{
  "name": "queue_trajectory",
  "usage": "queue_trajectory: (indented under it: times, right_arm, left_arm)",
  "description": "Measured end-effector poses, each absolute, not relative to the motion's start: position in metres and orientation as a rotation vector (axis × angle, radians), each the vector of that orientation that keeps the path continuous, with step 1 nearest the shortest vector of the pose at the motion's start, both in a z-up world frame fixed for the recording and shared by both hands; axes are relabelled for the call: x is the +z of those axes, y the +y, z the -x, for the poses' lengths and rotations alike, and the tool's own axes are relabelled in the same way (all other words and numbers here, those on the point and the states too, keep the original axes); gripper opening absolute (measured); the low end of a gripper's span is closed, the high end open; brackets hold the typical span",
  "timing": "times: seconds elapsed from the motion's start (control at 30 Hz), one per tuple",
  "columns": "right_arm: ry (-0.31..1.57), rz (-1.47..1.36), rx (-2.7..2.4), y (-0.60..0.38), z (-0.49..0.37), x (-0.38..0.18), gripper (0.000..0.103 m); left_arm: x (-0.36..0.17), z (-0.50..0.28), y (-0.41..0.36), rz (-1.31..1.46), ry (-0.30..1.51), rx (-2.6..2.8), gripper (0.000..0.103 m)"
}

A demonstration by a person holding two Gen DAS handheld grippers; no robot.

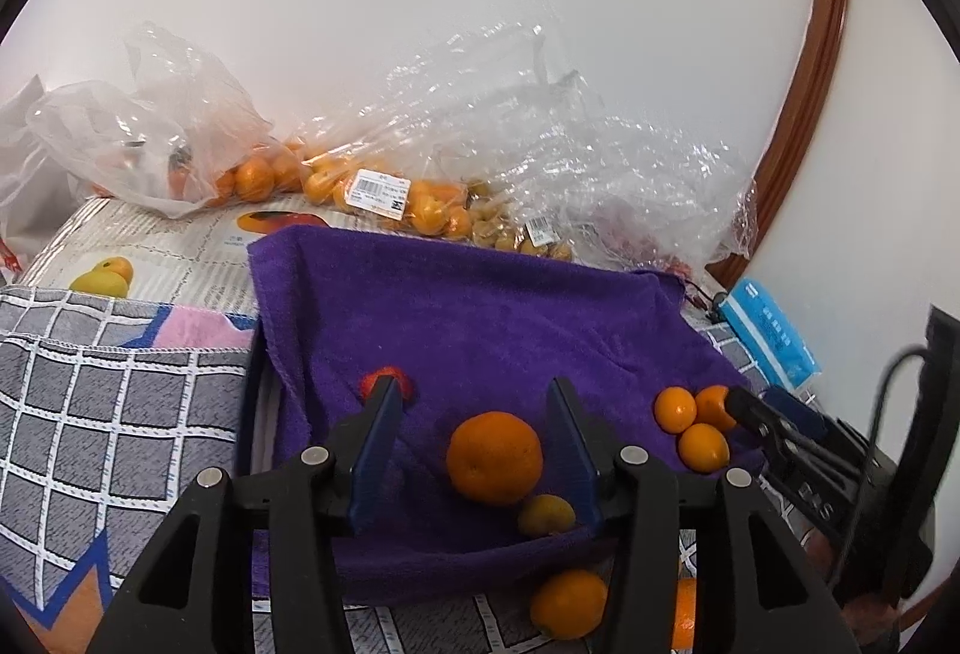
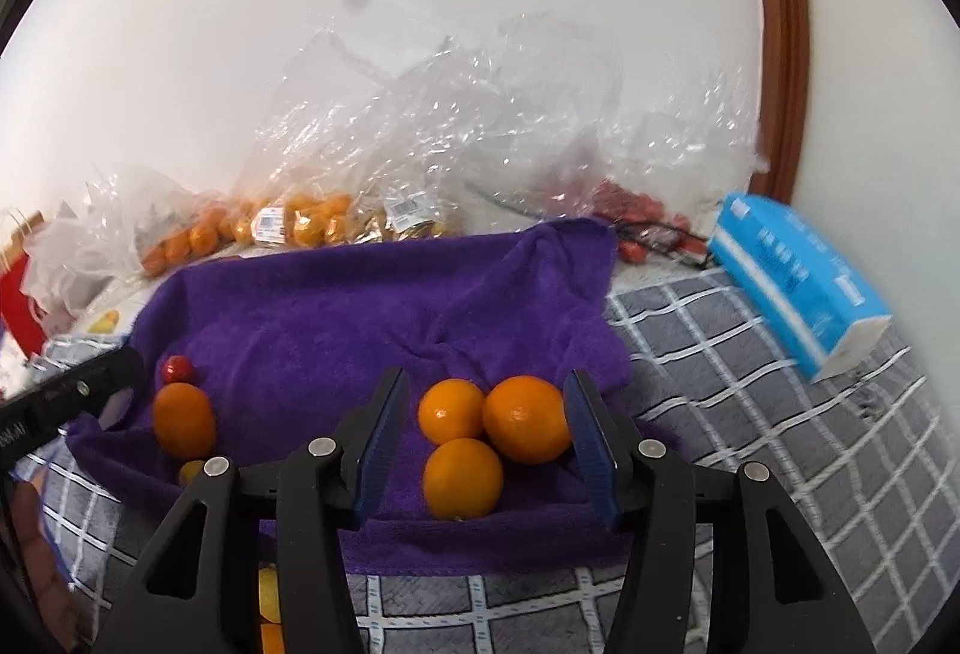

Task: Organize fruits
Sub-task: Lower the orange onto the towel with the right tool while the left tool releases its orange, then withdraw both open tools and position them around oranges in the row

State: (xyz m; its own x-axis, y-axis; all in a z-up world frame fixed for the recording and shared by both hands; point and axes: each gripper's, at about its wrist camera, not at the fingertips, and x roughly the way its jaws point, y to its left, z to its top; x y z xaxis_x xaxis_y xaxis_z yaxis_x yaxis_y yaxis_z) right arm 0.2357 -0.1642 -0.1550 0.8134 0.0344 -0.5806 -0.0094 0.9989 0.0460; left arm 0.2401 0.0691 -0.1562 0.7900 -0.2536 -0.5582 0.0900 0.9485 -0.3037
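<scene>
Left wrist view: the left tool (image 1: 474, 435) is spread apart around a large orange (image 1: 494, 457) at lower centre on the purple towel (image 1: 480, 318), holding nothing. Three oranges (image 2: 492, 441) are framed by the equally open right tool (image 2: 486, 432). If closed off-centre, round fruit could be rolled off the towel edge.

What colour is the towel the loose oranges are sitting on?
Deep purple terry-cloth towel; clearest in the right wrist view.

towel (image 2: 336, 318) middle: bare | back: bags (image 2: 420, 132) | right: tissue pack (image 2: 792, 282)
</scene>
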Motion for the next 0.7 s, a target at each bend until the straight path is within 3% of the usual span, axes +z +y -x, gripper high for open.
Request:
queue_trajectory:
  times: [0.43, 0.7]
  right_arm:
    - [0.772, -0.028, 0.286, -0.116, -0.158, -0.164, 0.057]
    - [0.844, 0.042, 0.280, -0.098, -0.152, -0.190, 0.054]
  left_arm:
    - [-0.125, -0.220, 0.089, 0.302, 0.537, -0.157, 0.055]
    - [-0.124, -0.178, 0.098, 0.169, 0.638, -0.101, 0.056]
